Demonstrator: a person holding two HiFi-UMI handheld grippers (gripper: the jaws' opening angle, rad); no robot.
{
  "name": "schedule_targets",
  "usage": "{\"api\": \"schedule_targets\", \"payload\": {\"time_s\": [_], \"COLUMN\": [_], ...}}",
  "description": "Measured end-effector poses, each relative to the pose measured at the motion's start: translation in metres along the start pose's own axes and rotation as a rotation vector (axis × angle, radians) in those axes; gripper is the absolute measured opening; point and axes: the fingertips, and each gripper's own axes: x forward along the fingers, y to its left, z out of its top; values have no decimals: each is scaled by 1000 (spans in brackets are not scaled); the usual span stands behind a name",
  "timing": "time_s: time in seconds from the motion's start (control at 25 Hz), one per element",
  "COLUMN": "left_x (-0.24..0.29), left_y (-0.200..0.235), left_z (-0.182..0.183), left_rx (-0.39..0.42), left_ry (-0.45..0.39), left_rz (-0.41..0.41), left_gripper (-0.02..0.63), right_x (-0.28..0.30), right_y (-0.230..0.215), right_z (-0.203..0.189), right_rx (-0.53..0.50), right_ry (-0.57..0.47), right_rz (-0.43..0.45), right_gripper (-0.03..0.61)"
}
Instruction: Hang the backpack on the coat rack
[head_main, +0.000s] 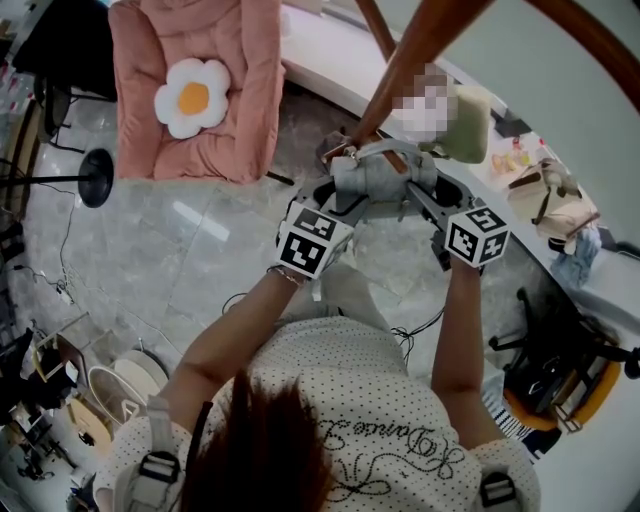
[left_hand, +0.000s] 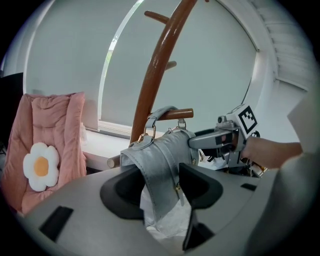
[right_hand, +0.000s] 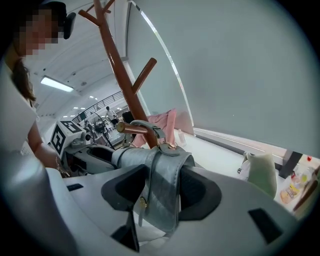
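A grey backpack hangs between my two grippers in front of the brown wooden coat rack. Its top handle loops over a short peg of the rack. My left gripper is shut on the backpack's left side, with grey fabric filling the space between its black pads. My right gripper is shut on the other side, just below the peg. In the left gripper view the right gripper reaches in from the right.
A pink padded chair with a flower cushion stands left of the rack. A white ledge runs behind, with a pale green soft toy and small items on it. A black office chair is at the right, a black stand base at the left.
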Motion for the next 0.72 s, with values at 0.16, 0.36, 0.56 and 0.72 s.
{"api": "schedule_targets", "payload": {"time_s": [0.16, 0.36, 0.56, 0.72], "left_x": [-1, 11, 12, 10], "left_y": [-3, -1, 5, 8], "left_z": [0, -7, -7, -6], "left_rx": [14, 42, 73, 93], "left_ry": [1, 17, 0, -13], "left_rz": [14, 32, -11, -44], "left_gripper": [210, 198, 178, 164], "right_x": [1, 9, 12, 11], "right_y": [-2, -19, -25, -27], "right_z": [3, -9, -11, -13], "right_rx": [-16, 5, -13, -20], "right_ry": [14, 35, 23, 20], "right_rz": [12, -3, -42, -76], "right_gripper": [207, 222, 235, 241]}}
